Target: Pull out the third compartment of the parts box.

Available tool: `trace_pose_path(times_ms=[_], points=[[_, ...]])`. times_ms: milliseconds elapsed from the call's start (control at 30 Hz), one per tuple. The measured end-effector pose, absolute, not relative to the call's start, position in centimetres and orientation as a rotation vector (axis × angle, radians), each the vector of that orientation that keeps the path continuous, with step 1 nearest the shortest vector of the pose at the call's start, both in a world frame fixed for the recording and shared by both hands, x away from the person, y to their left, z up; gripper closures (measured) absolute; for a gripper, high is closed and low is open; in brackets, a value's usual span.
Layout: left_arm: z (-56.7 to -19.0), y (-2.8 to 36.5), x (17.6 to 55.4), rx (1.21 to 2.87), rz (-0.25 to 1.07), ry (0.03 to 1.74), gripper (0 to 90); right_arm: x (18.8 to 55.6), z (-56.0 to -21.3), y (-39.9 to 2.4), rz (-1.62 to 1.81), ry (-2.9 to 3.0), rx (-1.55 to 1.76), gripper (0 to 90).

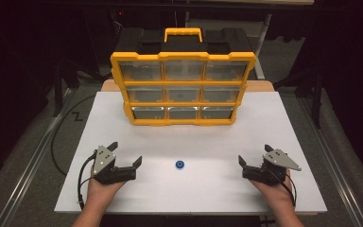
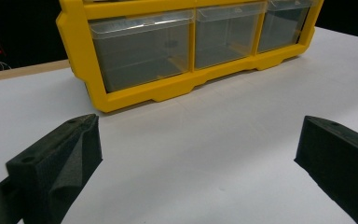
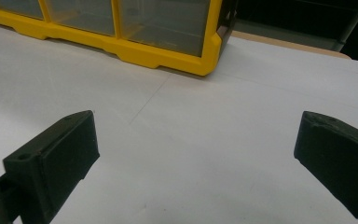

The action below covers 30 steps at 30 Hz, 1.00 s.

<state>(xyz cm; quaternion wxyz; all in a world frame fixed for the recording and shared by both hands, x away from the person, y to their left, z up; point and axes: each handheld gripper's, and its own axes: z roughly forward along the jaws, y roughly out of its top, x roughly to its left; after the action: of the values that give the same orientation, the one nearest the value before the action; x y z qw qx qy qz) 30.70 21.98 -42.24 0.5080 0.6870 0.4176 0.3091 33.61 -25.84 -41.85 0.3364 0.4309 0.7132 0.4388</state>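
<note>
A yellow and black organiser case (image 1: 183, 87) with clear drawers stands upright at the back of the white table (image 1: 123, 198); its bottom drawers fill the far part of both gripper views (image 2: 168, 51) (image 3: 121, 28). A small blue ring-shaped part (image 1: 180, 164) lies on the table between the two hands. My left gripper (image 1: 125, 152) rests at the front left, jaws wide apart with nothing between them (image 2: 198, 154). At the front right my right gripper (image 1: 254, 154) is also open and empty (image 3: 196, 149).
The person's hands come in from the front edge of the table. A black cable (image 1: 81, 182) trails from the left gripper off the table's left side. Dark floor and metal rails (image 1: 28, 165) flank the table.
</note>
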Motion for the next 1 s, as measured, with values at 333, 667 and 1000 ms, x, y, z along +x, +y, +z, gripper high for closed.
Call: trace_pose_path(times_ms=[333,667,1000], points=[[-42.2,22.0,30.8,1.656,0.715,0.999,0.8,33.9,-41.8,-25.7,1.148,1.842,1.124,1.1],[-42.2,22.0,30.8,1.653,0.708,0.987,0.8,34.6,-41.5,-25.0,1.161,1.833,1.126,1.1],[-42.2,21.8,30.8,1.657,0.711,0.973,0.8,36.2,-40.8,-24.5,1.16,1.807,1.133,1.1]])
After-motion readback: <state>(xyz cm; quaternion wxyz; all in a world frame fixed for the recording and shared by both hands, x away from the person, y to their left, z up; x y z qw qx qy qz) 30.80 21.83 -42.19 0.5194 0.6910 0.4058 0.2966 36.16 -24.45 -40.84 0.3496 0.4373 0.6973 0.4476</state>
